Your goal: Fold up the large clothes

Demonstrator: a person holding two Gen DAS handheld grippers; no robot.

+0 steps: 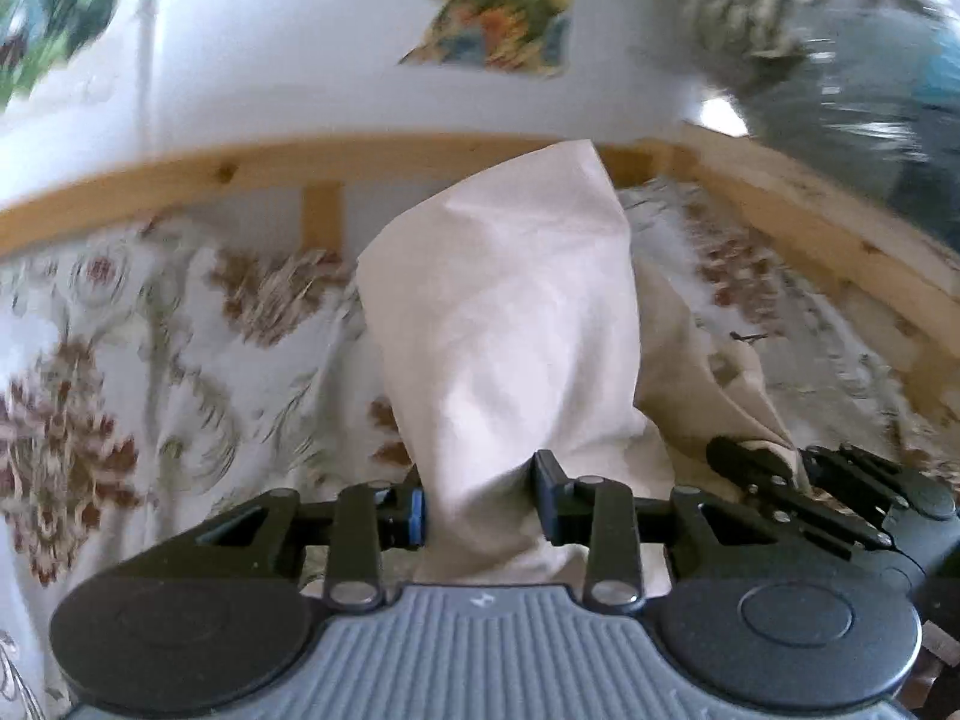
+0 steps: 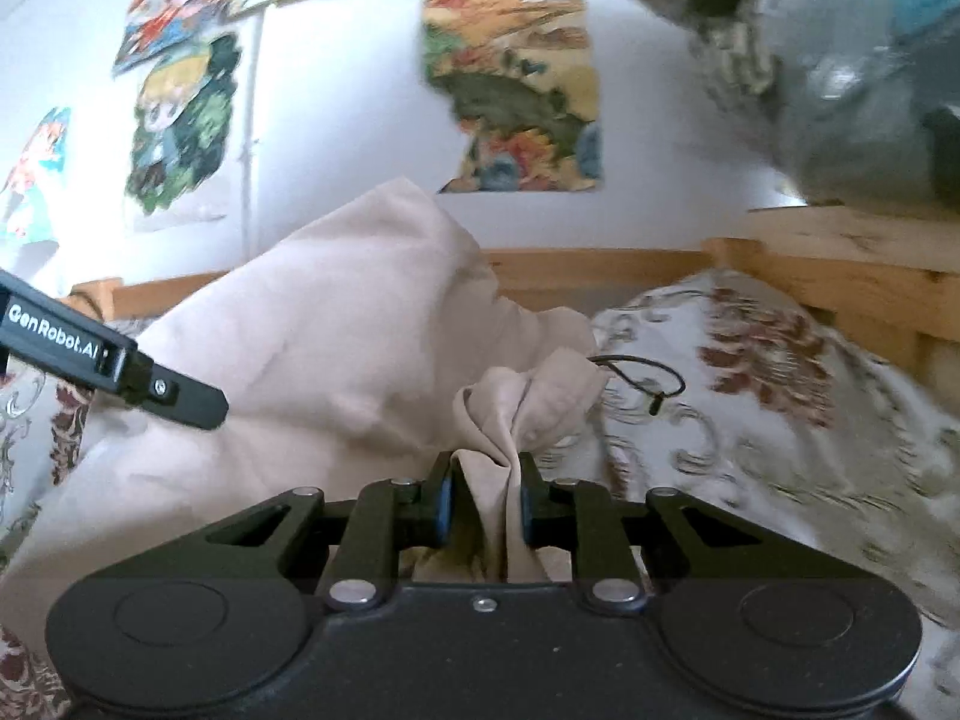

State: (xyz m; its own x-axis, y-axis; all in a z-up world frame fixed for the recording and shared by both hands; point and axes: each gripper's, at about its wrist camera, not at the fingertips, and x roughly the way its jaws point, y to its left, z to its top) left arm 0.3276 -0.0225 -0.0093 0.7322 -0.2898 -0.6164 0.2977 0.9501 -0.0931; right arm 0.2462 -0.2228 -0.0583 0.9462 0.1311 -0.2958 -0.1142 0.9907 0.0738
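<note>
Over the floral bedspread (image 1: 120, 330), both grippers hold one cream garment (image 1: 510, 312) bunched and lifted off the bed. Left gripper (image 1: 483, 507): pads clamped on a thick roll of cloth, which rises in a cone toward the far wooden rail (image 1: 180, 180). Right gripper (image 2: 483, 501): jaws pinched on a narrow twisted wad near the hem, beside a black drawstring (image 2: 642, 378) that trails onto the bedspread.

Risks: the grips are on crumpled bunches, not clean edges or corners, so spreading may leave twists and a crooked fold. The right pinch looks thin; a pull could slip it out. The grippers sit close together, right one just beside the left, so a collision is possible. The loose drawstring could snag or get folded inside. Motion blur hides detail at the edges.
</note>
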